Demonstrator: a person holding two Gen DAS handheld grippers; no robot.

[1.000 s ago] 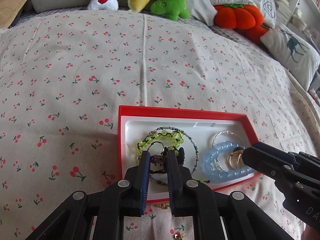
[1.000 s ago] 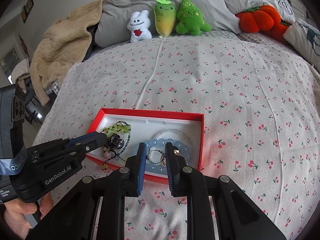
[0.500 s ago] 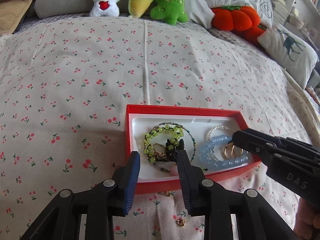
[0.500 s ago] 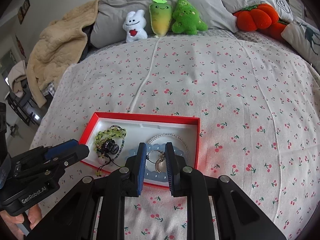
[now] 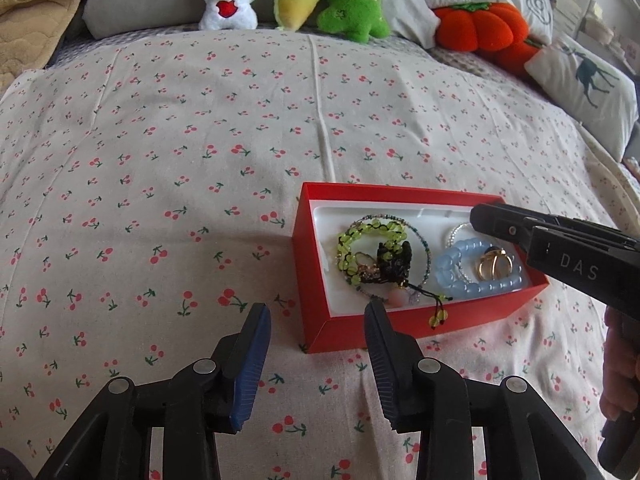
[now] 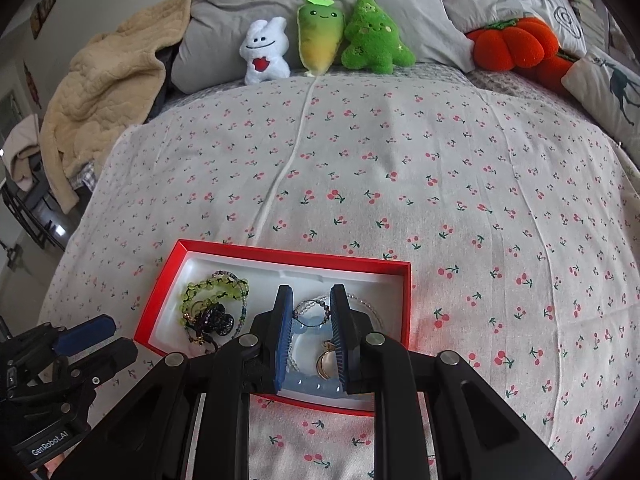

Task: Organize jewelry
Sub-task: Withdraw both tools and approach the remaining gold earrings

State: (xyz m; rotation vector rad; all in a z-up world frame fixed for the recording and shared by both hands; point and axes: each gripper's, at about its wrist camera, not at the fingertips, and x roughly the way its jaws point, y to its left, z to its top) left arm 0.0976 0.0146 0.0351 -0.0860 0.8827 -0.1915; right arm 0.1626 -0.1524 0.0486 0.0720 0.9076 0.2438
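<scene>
Jaws of the left gripper [image 5: 316,354] are opening with nothing between them, just short of the red box's [image 5: 400,326] near corner. The right gripper [image 6: 309,336], narrowly parted and holding nothing, hovers over the blue bead bracelet [image 6: 316,382] and gold ring [image 6: 326,358]. Green bead bracelet [image 5: 370,232] and the other pieces already lie inside; little seems left. The box's long axis runs left-right across the cherry-print sheet [image 5: 160,160]
</scene>
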